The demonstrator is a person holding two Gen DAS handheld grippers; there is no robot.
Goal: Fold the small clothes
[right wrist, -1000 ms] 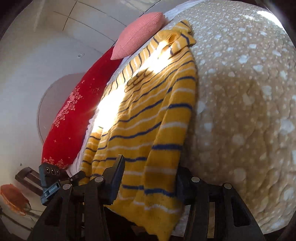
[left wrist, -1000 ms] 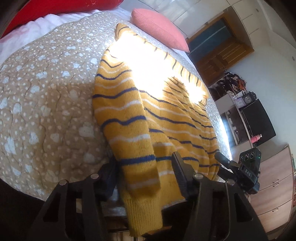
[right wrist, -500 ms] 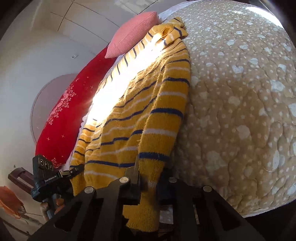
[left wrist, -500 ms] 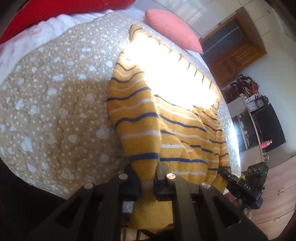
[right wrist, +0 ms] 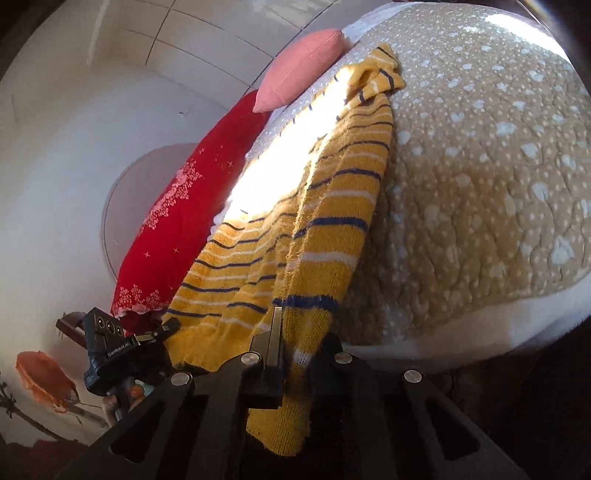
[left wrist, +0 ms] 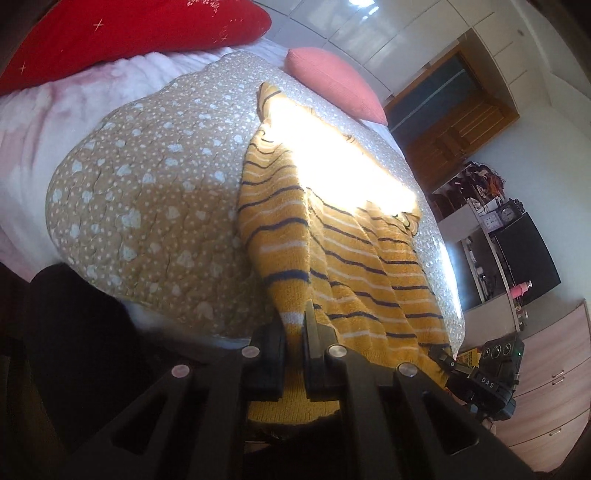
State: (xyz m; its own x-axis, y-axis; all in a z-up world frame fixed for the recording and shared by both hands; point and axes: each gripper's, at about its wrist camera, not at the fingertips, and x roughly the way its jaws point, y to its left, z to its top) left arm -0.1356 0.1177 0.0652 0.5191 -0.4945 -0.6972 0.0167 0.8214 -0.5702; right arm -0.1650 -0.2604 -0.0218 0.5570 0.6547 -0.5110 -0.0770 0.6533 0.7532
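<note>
A yellow knit sweater with navy and white stripes lies on the tan spotted quilt, its hem at the near bed edge. My left gripper is shut on the sweater's near hem at one folded side. My right gripper is shut on the hem of the same sweater at the other side, lifting it a little off the quilt. Each gripper shows in the other's view: the right one and the left one. Strong sunlight washes out the sweater's middle.
A pink pillow and a red cushion lie at the bed's far end. A wooden door, shelves with a clock and a drawer unit stand to the right of the bed.
Both grippers were open around the sweater's hem a second ago. They have closed on it and raised it, pulling the fabric taut toward the near bed edge.
</note>
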